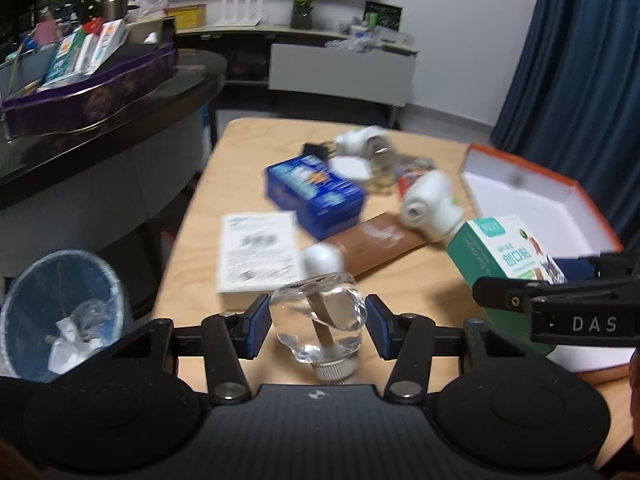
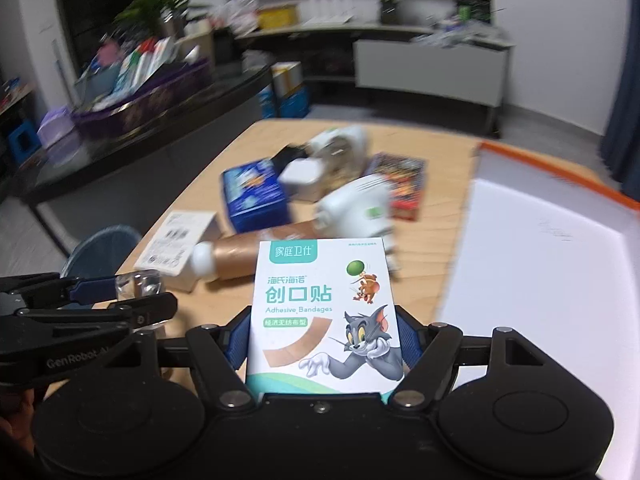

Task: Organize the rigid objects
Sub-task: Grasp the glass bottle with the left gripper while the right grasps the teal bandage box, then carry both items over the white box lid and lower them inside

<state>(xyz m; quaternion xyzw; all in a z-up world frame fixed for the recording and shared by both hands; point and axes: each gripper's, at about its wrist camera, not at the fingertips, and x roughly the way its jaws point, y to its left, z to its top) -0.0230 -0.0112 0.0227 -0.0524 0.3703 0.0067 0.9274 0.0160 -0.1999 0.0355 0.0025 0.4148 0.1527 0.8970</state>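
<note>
My left gripper (image 1: 318,326) is shut on a clear glass bottle (image 1: 320,316) with a brown wick inside and a ribbed screw neck pointing toward the camera. It hangs above the wooden table (image 1: 248,148). My right gripper (image 2: 322,344) is shut on an adhesive bandage box (image 2: 324,312), white and green with cartoon figures, its blue pads against the box's two sides. In the left wrist view that box (image 1: 500,256) is tilted at the right, with a right finger (image 1: 560,308) in front of it. The right wrist view shows the left gripper (image 2: 100,296) at the left edge with the bottle (image 2: 138,284).
An open white box with an orange rim (image 2: 540,260) lies at the table's right. Mid-table are a blue box (image 1: 316,196), two white plug-in devices (image 1: 428,204), a brown flat pack (image 1: 384,236), a printed white box (image 1: 256,252) and a colourful pack (image 2: 400,184). A lined bin (image 1: 60,312) and a dark counter (image 1: 120,120) stand left.
</note>
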